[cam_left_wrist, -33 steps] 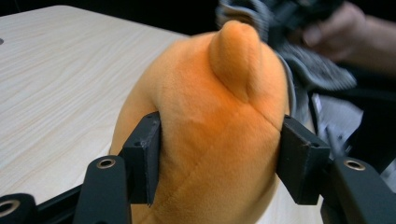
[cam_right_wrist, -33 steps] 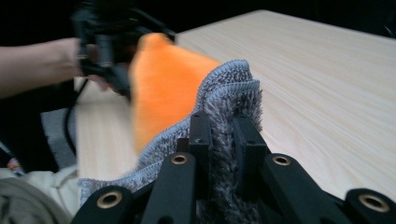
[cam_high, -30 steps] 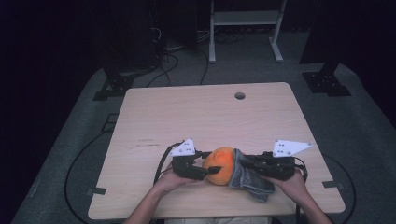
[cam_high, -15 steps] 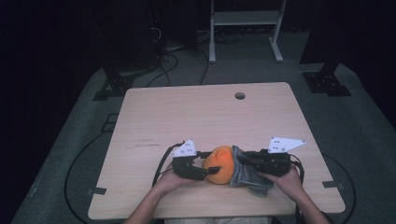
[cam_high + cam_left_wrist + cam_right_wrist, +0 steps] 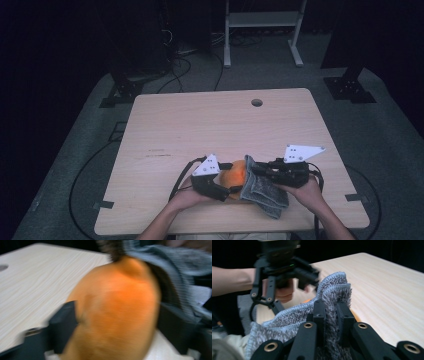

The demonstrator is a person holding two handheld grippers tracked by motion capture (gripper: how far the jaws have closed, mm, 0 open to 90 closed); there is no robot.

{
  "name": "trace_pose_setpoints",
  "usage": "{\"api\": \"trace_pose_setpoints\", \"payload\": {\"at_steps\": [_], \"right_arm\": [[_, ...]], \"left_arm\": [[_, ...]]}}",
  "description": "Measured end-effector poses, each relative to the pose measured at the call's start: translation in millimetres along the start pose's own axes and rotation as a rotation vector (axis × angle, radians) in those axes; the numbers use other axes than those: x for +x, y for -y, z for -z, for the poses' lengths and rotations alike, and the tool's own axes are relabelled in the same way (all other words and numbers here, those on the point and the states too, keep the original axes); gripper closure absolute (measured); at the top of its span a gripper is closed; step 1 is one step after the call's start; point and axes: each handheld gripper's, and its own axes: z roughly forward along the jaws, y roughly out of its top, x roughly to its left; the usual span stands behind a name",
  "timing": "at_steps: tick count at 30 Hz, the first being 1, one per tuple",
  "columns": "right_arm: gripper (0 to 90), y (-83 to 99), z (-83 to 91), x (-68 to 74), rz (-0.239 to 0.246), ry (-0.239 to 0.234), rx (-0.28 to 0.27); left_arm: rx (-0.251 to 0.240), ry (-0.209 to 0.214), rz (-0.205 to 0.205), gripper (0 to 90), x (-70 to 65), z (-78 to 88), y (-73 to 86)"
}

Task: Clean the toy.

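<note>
Was mid-wipe on the orange (image 5: 234,176), sitting at the tabletop's (image 5: 210,125) near edge. Right tongs (image 5: 331,311) were pinched on the towel (image 5: 262,187) draped against it. Left tongs (image 5: 220,186) had just popped wide around the orange, probably to regrip before I rubbed again.

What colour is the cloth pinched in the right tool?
Grey cloth with a pale stitched edge, clearest in the right gripper view.
</note>
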Motion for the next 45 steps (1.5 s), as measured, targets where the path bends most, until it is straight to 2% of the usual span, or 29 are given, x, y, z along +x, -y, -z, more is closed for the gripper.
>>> {"api": "trace_pose_setpoints", "payload": {"at_steps": [2,3,4,5,6,7,9,10,11,12,13,14,16,17,20,22,25,26,27,28,30,31,32,35,36,38,40,41,45], "right_arm": [[79.6,0.1,0.7,1.6,0.008,-0.011,0.001],[79.6,-2.6,1.2,6.9,0.019,-0.029,0.008],[79.6,-2.6,1.2,6.9,0.019,-0.029,0.008],[79.6,-5.2,0.5,9.7,0.026,-0.044,0.007],[79.6,-8.5,-0.9,12.9,0.042,-0.052,0.018],[79.6,-15.1,-5.6,15.2,0.073,-0.056,0.041],[79.6,-16.6,-6.9,13.8,0.073,-0.059,0.046],[79.6,-17.7,-8.2,11.3,0.066,-0.058,0.05],[79.6,-15.8,-9.2,2.9,0.046,-0.047,0.052],[79.6,-15.8,-9.2,2.9,0.046,-0.047,0.052],[79.6,-8.0,-7.0,-8.4,-0.002,-0.039,0.034],[79.6,-8.0,-7.0,-8.4,-0.002,-0.039,0.034],[79.6,0.9,-2.6,-16.2,-0.035,-0.017,0.03],[79.7,8.3,3.0,-19.6,-0.058,0.0,0.027],[79.8,10.9,7.6,-18.2,-0.067,-0.008,0.02],[79.8,7.3,10.0,-11.2,-0.046,-0.021,0.009],[79.8,-1.3,8.0,0.9,-0.009,-0.076,-0.021],[79.8,-4.0,6.7,4.8,-0.004,-0.107,-0.033],[79.5,-8.1,1.7,10.6,0.034,-0.103,-0.024],[79.5,-8.1,1.7,10.6,0.034,-0.103,-0.024],[79.3,-2.6,1.6,0.7,0.004,-0.061,-0.03],[79.3,2.4,4.1,-6.1,-0.029,-0.039,-0.032],[79.3,2.4,4.1,-6.1,-0.029,-0.039,-0.032],[79.4,16.0,11.2,-19.0,-0.1,0.013,-0.033],[79.4,17.6,12.5,-19.7,-0.111,0.014,-0.044],[79.3,14.5,13.4,-16.4,-0.1,0.02,-0.068],[79.3,7.1,12.2,-14.4,-0.088,0.02,-0.095],[79.3,-2.0,8.9,-13.3,-0.077,0.008,-0.12],[79.3,-15.1,-3.4,-10.2,-0.054,-0.025,-0.127]], "left_arm": [[0.02,0.02,0.023,12.1,1.5,-4.3,1.5],[0.02,0.027,0.013,21.9,0.9,-4.6,2.2],[0.013,0.029,-0.008,21.9,-1.2,-4.1,2.5],[0.015,0.027,-0.032,26.7,-3.7,-4.2,2.1],[0.021,0.025,-0.053,30.1,-6.6,-4.4,1.6],[0.029,0.023,-0.091,35.6,-10.9,-4.6,1.1],[0.033,0.024,-0.145,37.3,-16.8,-4.9,0.7],[0.036,0.022,-0.163,38.2,-18.9,-4.9,0.5],[0.037,0.018,-0.163,38.7,-19.4,-4.5,0.3],[0.029,0.014,-0.151,38.7,-18.6,-4.5,0.8],[0.022,0.015,-0.126,38.8,-15.0,-3.1,1.8],[0.022,0.015,-0.126,38.7,-15.0,-3.1,1.8],[0.015,0.016,-0.109,38.7,-13.0,-2.6,2.5],[0.013,0.014,-0.106,38.8,-12.9,-2.9,2.4],[0.019,0.009,-0.114,38.9,-13.7,-5.1,0.9],[0.021,0.006,-0.109,39.1,-13.4,-6.1,-0.1],[0.011,-0.002,-0.083,39.4,-12.5,-6.6,0.0],[0.011,-0.006,-0.071,39.4,-11.6,-6.3,-0.1],[0.008,-0.006,-0.061,39.4,-10.7,-6.0,0.1],[0.006,-0.006,-0.054,39.4,-10.4,-5.7,0.4],[-0.008,-0.008,-0.035,40.0,-9.0,-3.9,1.4],[-0.019,-0.011,-0.02,40.4,-6.6,-1.3,1.7],[-0.019,-0.011,-0.02,40.6,-6.6,-1.3,1.7],[-0.048,-0.011,0.005,41.3,-3.3,1.8,0.4],[-0.049,-0.017,0.003,41.5,-3.3,3.3,-2.2],[-0.052,-0.056,-0.019,41.8,-5.4,7.5,-9.2],[-0.051,-0.105,-0.058,42.1,-6.7,14.5,-15.0],[-0.05,-0.121,-0.064,42.3,-6.2,17.3,-16.3],[-0.026,-0.218,-0.081,42.3,-1.0,26.5,-18.1]]}}
